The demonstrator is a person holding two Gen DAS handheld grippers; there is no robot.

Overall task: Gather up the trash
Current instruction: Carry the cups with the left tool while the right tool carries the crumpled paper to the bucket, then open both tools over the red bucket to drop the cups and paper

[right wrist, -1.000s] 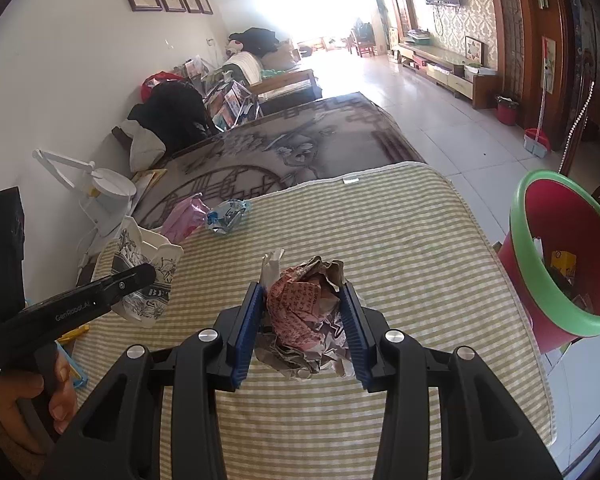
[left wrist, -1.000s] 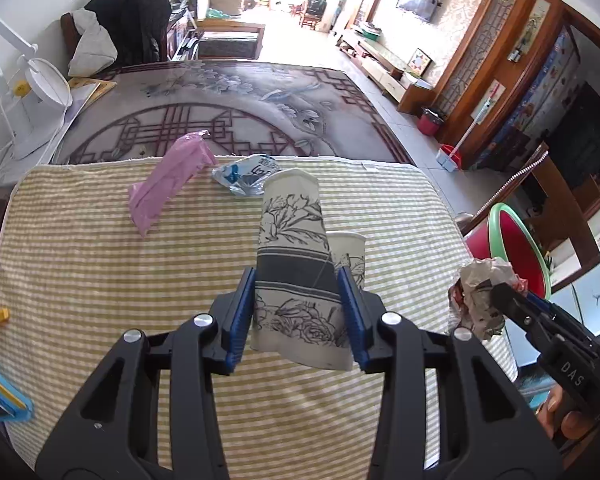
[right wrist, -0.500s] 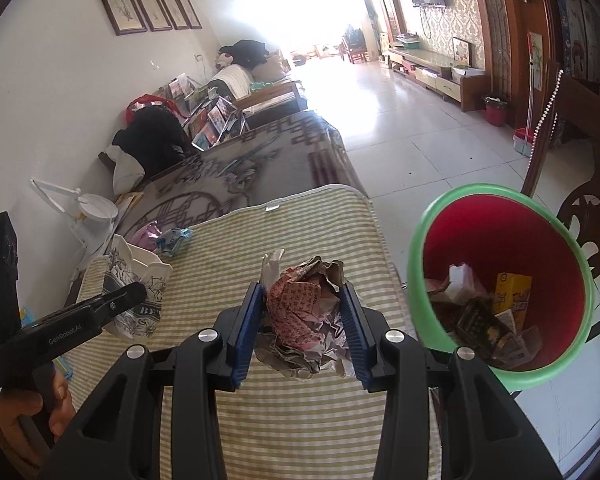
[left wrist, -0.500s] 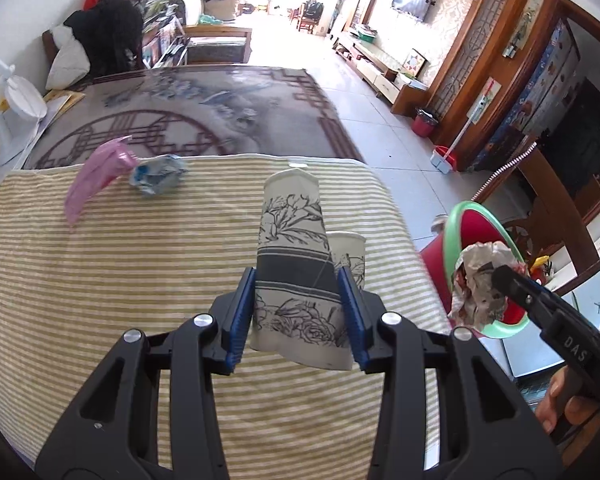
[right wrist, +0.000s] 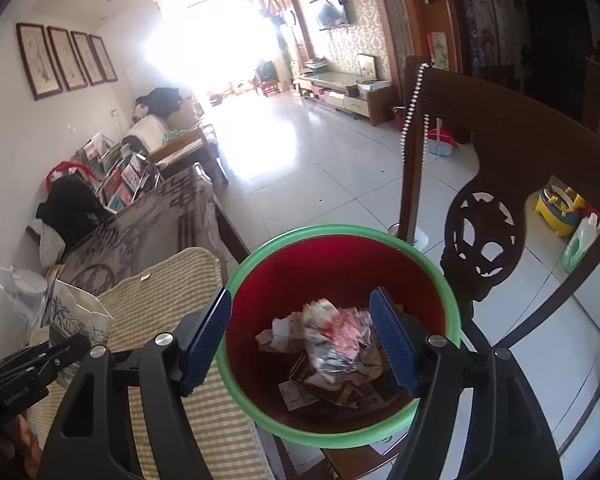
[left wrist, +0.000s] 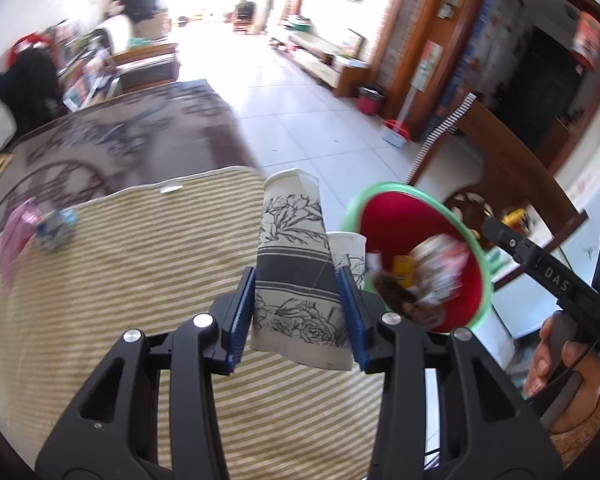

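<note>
My left gripper (left wrist: 298, 312) is shut on a flattened paper cup (left wrist: 294, 248) printed with black flowers; a second cup (left wrist: 350, 250) shows just behind it. It hangs over the striped cloth near the table's right end. My right gripper (right wrist: 300, 344) is over the red bin with a green rim (right wrist: 236, 280), its jaws opening. The crumpled paper ball (right wrist: 334, 340) is free of the pads and blurred, inside the bin among other scraps. In the left wrist view the bin (left wrist: 482, 264) and the ball (left wrist: 440, 264) appear to the right.
A pink wrapper (left wrist: 14, 236) and a blue-white crumpled wrapper (left wrist: 56, 224) lie at the far left of the striped cloth (left wrist: 120, 280). A dark wooden chair (right wrist: 488, 208) stands right behind the bin. Beyond lie a patterned table (left wrist: 112, 136) and tiled floor.
Both grippers swept right toward the bin. The right gripper opened and let go of the paper ball, which now drops into the bin. The left keeps its cup.
</note>
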